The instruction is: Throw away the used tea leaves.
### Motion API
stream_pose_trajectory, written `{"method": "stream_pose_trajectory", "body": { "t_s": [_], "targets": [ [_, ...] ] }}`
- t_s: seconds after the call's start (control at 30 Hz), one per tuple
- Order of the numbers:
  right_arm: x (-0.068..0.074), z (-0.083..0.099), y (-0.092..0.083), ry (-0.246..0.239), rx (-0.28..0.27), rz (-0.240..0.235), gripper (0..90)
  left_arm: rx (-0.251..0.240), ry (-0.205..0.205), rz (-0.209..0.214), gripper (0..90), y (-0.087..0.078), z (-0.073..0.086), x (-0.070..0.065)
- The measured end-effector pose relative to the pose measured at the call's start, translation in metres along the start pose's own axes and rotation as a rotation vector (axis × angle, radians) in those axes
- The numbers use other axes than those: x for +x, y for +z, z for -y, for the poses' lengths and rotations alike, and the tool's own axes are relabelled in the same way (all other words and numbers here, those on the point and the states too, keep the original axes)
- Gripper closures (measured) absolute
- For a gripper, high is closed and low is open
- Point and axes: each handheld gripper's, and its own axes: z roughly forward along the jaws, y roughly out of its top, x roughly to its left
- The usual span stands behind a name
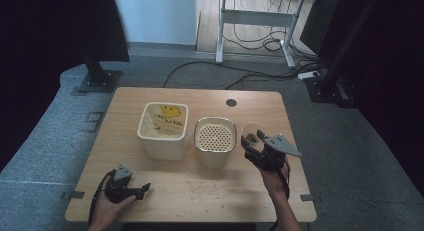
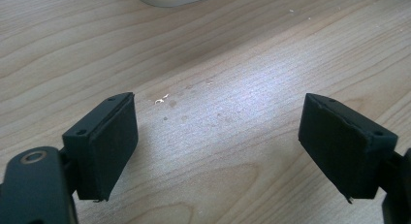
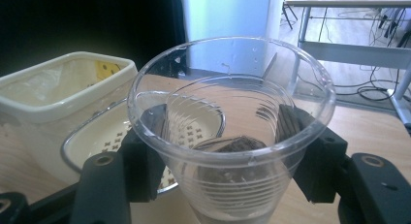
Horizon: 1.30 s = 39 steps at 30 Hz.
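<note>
Clear plastic cup (image 3: 231,136) clamped upright in right gripper (image 1: 253,139), just beside perforated cream container (image 1: 215,141). Left gripper (image 1: 142,189) spread wide, nothing held, over wooden table (image 1: 200,191).

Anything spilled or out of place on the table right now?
Yes: pale crumbs or grains lie scattered on the wooden table in front of the cream perforated-bottom container. Nothing else stands out; the clear plastic cup sits upright in the right claw.

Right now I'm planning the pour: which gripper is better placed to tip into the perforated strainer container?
Right. The right gripper already clamps the clear plastic cup beside the cream perforated strainer; the left gripper rests open.
</note>
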Motion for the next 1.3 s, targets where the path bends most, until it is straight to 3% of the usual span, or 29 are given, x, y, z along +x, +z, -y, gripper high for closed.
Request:
{"method": "stream_pose_trajectory", "body": {
  "t_s": [0.53, 0.97, 1.03, 1.17, 1.3],
  "targets": [
    [0.007, -0.027, 0.029, -0.113, 0.081, 0.051, 38.2, 0.009, 0.004, 0.001, 14.1, 0.001, 0.0, 0.0],
    [0.016, -0.032, 0.039, -0.197, 0.113, 0.089, 38.2, 0.011, 0.001, 0.002, 14.1, 0.001, 0.0, 0.001],
    [0.018, -0.033, 0.041, -0.216, 0.121, 0.103, 38.2, 0.012, 0.0, 0.003, 14.1, 0.001, 0.0, 0.001],
    [0.024, -0.038, 0.047, -0.306, 0.143, 0.143, 38.2, 0.014, 0.001, 0.004, 14.1, 0.001, 0.0, 0.001],
    [0.027, -0.041, 0.05, -0.324, 0.152, 0.144, 38.2, 0.013, -0.002, 0.004, 14.1, 0.0, 0.0, 0.002]
  ]
}}
